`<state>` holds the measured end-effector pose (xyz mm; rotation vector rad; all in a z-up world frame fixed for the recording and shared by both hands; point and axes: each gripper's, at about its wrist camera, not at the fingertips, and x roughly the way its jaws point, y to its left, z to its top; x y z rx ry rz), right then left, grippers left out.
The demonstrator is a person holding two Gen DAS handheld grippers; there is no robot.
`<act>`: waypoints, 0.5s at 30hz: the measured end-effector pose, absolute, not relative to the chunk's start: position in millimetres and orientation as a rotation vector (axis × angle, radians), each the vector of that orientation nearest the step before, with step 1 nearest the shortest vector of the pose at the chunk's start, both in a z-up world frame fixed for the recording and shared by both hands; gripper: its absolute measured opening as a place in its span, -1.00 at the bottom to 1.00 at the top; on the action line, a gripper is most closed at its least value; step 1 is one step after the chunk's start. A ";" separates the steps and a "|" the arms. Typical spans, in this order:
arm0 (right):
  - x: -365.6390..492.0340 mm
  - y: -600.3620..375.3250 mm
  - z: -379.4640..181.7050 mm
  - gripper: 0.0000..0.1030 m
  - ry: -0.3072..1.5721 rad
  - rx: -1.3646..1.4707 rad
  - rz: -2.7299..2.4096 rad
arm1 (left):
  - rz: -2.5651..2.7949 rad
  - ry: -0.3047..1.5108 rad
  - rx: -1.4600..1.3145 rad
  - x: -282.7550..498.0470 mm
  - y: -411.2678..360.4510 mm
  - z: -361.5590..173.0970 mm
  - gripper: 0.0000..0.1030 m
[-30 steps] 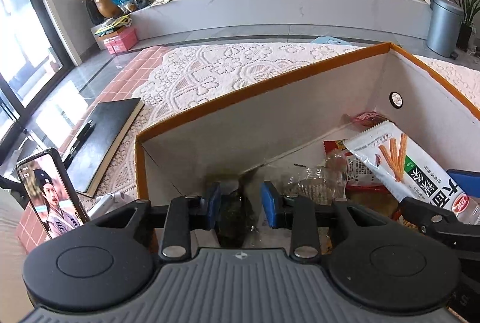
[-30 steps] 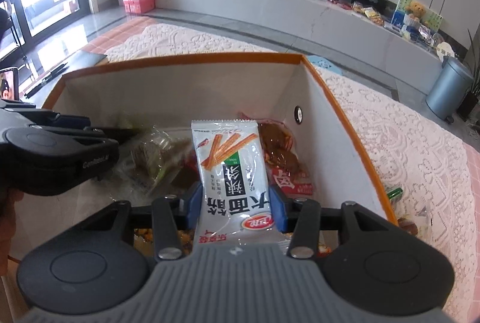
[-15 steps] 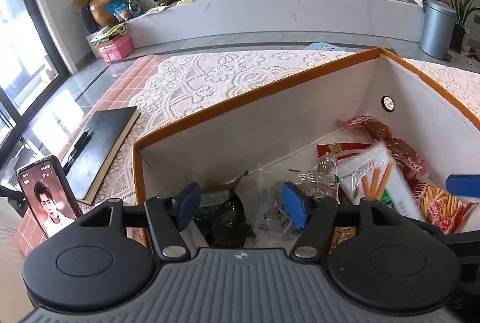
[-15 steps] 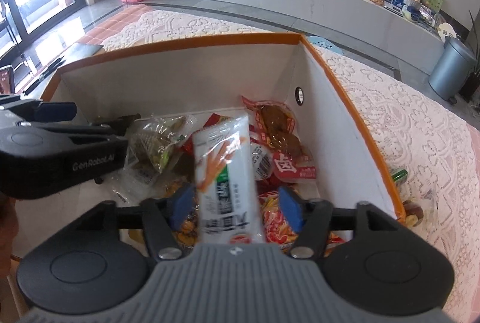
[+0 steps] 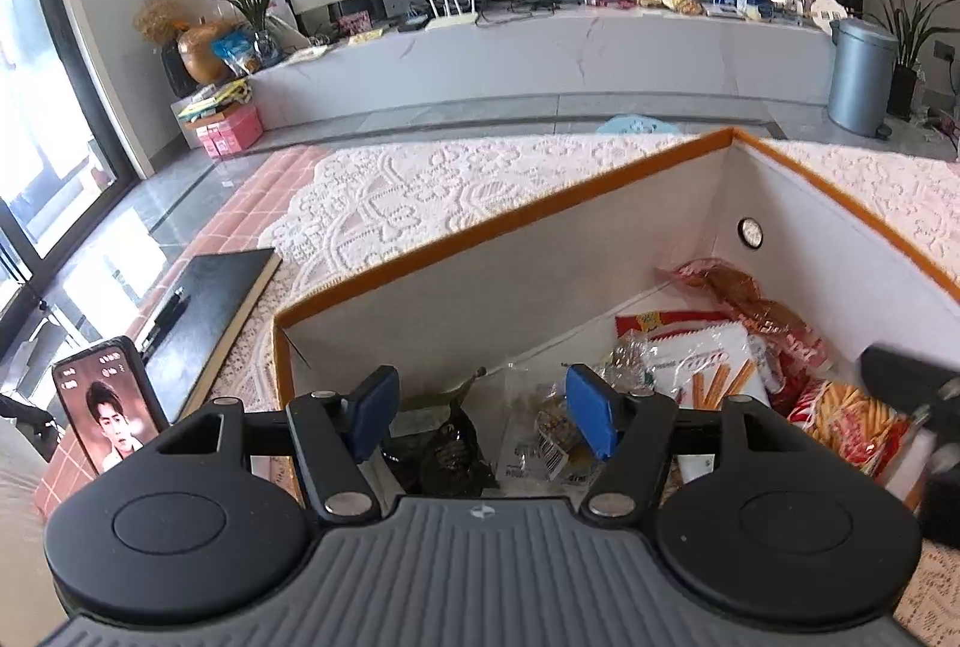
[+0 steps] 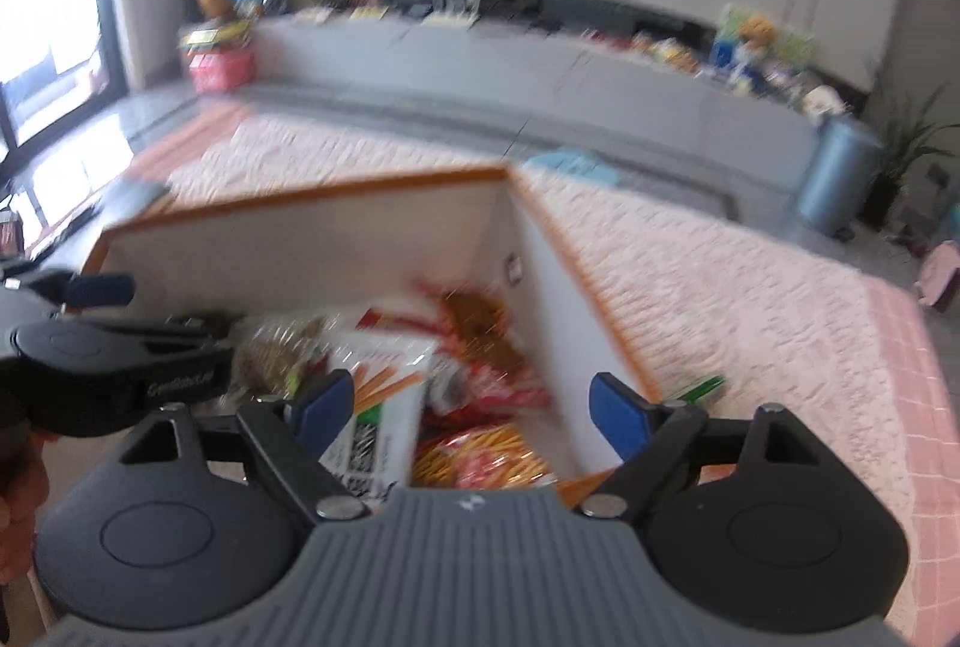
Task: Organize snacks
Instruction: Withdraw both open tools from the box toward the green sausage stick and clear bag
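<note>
Both grippers have let go since a second ago: the left gripper (image 5: 483, 419), which was pinched on a dark packet (image 5: 447, 446), and the right gripper (image 6: 471, 407), which held the white stick-snack bag (image 6: 384, 407), have just been opening their jaws. The left jaws now stand wide with nothing pressed between the pads; the dark packet lies below them on the floor of the box (image 5: 504, 281), at its near left. The right jaws are spread wide too, the pads clear of the bag, which lies in the box just beside the left pad; this view is blurred. In the left view the same bag (image 5: 702, 371) rests on the heap at the right of the box, between a clear wrapper (image 5: 540, 437) and red packets (image 5: 840, 419). Left of the box, on the lace cloth (image 5: 420, 191), lie a black notebook (image 5: 204, 311) and, nearer, a phone (image 5: 108, 401) propped upright. A green packet (image 6: 699, 389) lies on the cloth just outside the box's right wall.
</note>
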<state>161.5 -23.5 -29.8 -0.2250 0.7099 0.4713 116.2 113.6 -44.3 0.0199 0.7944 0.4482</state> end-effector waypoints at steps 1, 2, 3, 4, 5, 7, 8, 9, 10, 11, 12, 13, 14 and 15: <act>158.3 -29.7 -26.0 0.72 0.680 -0.211 0.454 | 0.448 0.783 0.020 114.9 111.4 -41.7 0.46; 155.1 -36.0 -22.2 0.78 0.650 -0.197 0.436 | 0.445 0.767 0.020 113.0 108.3 -38.4 0.47; 151.7 -42.8 -18.2 0.79 0.619 -0.182 0.417 | 0.440 0.755 0.020 112.0 106.0 -35.4 0.50; 148.4 -49.6 -14.6 0.79 0.591 -0.168 0.400 | 0.432 0.739 0.022 110.1 102.3 -32.1 0.51; 145.5 -56.0 -11.6 0.79 0.569 -0.156 0.383 | 0.421 0.724 0.026 108.3 98.2 -28.9 0.52; 139.6 -70.4 -6.4 0.79 0.530 -0.130 0.347 | 0.394 0.695 0.045 105.6 88.3 -23.6 0.52; 137.2 -77.2 -4.2 0.81 0.515 -0.118 0.333 | 0.377 0.678 0.056 103.7 82.0 -20.7 0.52; 134.5 -84.3 -2.6 0.88 0.500 -0.105 0.317 | 0.360 0.664 0.065 102.5 76.4 -18.5 0.52; 131.9 -91.9 -1.2 0.91 0.488 -0.092 0.300 | 0.342 0.651 0.070 100.9 70.7 -16.2 0.52; 129.4 -98.5 -0.2 0.93 0.477 -0.081 0.288 | 0.319 0.640 0.074 99.4 64.8 -13.7 0.52; 126.3 -106.1 0.5 0.93 0.467 -0.069 0.276 | 0.291 0.630 0.078 98.2 58.6 -11.1 0.56; 123.9 -113.0 1.0 0.93 0.459 -0.060 0.268 | 0.258 0.622 0.084 96.8 51.4 -8.7 0.59; 121.4 -117.7 0.8 0.93 0.453 -0.057 0.263 | 0.217 0.616 0.092 95.5 44.0 -6.6 0.63; 118.8 -123.8 0.8 0.93 0.447 -0.055 0.255 | 0.181 0.612 0.100 94.4 36.6 -5.4 0.63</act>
